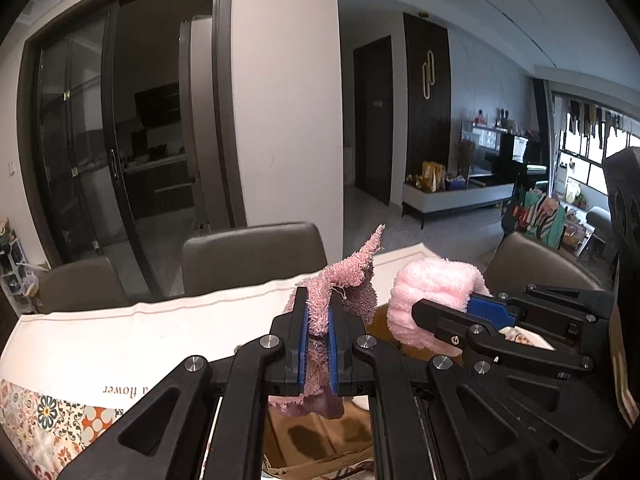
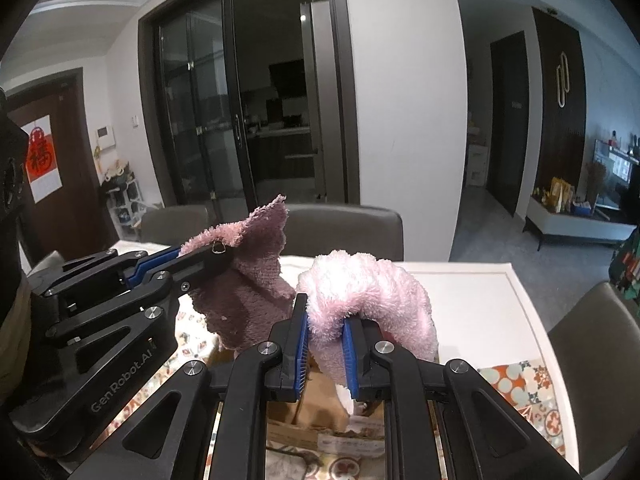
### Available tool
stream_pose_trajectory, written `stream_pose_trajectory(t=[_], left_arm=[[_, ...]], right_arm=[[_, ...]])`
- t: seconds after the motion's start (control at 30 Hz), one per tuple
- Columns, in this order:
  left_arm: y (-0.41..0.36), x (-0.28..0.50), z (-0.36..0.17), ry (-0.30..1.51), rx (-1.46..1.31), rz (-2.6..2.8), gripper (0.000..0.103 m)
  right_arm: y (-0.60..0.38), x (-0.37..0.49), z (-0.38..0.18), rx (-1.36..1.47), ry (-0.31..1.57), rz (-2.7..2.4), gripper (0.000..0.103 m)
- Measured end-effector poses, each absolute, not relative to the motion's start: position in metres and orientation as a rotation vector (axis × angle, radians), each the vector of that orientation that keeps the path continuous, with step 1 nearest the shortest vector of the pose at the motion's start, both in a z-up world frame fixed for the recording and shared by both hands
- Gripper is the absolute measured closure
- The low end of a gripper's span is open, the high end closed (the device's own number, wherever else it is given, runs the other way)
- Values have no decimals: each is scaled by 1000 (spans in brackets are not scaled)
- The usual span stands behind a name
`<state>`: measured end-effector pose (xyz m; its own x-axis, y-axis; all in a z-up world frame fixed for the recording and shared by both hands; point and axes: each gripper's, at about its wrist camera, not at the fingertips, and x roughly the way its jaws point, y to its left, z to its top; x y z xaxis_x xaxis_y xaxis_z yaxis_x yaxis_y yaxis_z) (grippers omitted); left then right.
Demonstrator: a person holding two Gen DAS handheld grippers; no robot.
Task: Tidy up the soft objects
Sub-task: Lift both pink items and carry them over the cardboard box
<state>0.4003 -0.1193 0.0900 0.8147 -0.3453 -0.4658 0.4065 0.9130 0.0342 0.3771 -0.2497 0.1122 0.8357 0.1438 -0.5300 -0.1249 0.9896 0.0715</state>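
A dining table (image 2: 472,300) under a pale cloth with a patterned tile border is filling the lower part of both views, with grey chairs (image 1: 256,256) standing along its far edge. An open cardboard box (image 2: 320,404) is sitting on the table directly below both grippers (its contents are too hidden to make out).

The left gripper (image 1: 318,344) is clenching a dusty-mauve towel (image 1: 340,284) between its blue-padded fingers (image 1: 303,344); the cloth is bunching above the pads, one corner is poking upward, and a fold is hanging below them over the box. In the right wrist view the same towel (image 2: 248,280) is draping down from that gripper (image 2: 200,258) at the left.

The right gripper (image 2: 325,354) is gripping a lighter pink fluffy towel (image 2: 368,292), its pads pressing into the pile, and the cloth is arching up and over to the right before hanging down. From the left wrist view this towel (image 1: 432,292) is appearing as a plump roll at the tips of that gripper (image 1: 448,312).

Both towels are being held in the air, just beside each other, above the box.
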Motion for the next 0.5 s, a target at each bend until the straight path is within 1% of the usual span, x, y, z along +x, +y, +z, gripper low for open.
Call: stream_pose_trajectory(t=[0.37,0.43,0.47,0.5], left_arm=[[-131,425,44,592,172,-391,93],[-134,428,37,624,187,-388,91],[-135,428,35,639,194,-390,87],[-135,429,31,665,208,-391,79]], right_arm=[[-267,413,65,56,691,163,86],[-270,420,54,76,731,171,85],[-272,424,50,92,751,179,85],[-275,428,44,110,787,197,82]])
